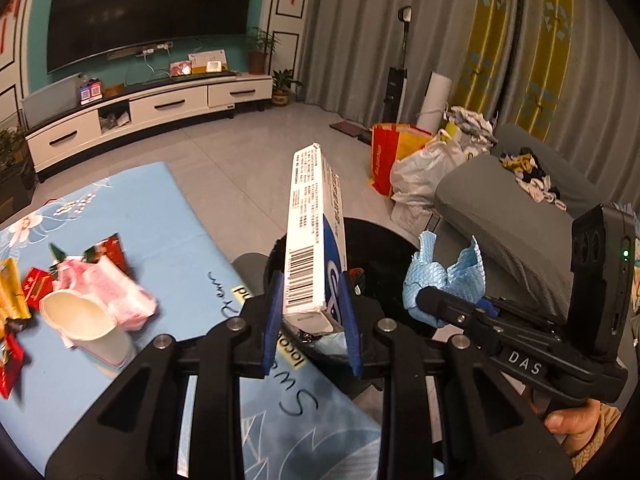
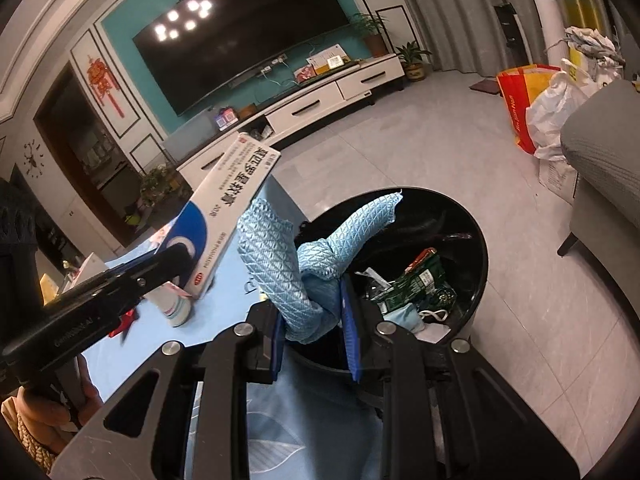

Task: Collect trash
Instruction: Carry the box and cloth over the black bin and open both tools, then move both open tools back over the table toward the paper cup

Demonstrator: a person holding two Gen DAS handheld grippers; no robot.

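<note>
your left gripper has the white and blue box pinched by its bottom end, right between the blue pads, and the box stands up and away from you, tilted a little. the jaws are narrow, closed on the box's thin sides. from the right wrist view the same box pokes up over the table edge, with your left gripper seen side-on beneath it.

your right gripper is clamped on the light blue cloth; the jaws are nearly together, the cloth bunched between the pads and flopping up in two loose ends. one end reaches out over the black bin, which sits just past the table's edge, right in front of both grippers. from the left wrist view, the cloth shows at the tip of your right gripper, beside the bin's dark rim.

count it off: one box, one cloth, one bin. inside the bin you've got a green wrapper, a pale face mask and other scraps too jumbled to count.

left on the blue table: one paper cup lying on its side, one pink packet touching it, and several red wrappers, blurred.
</note>
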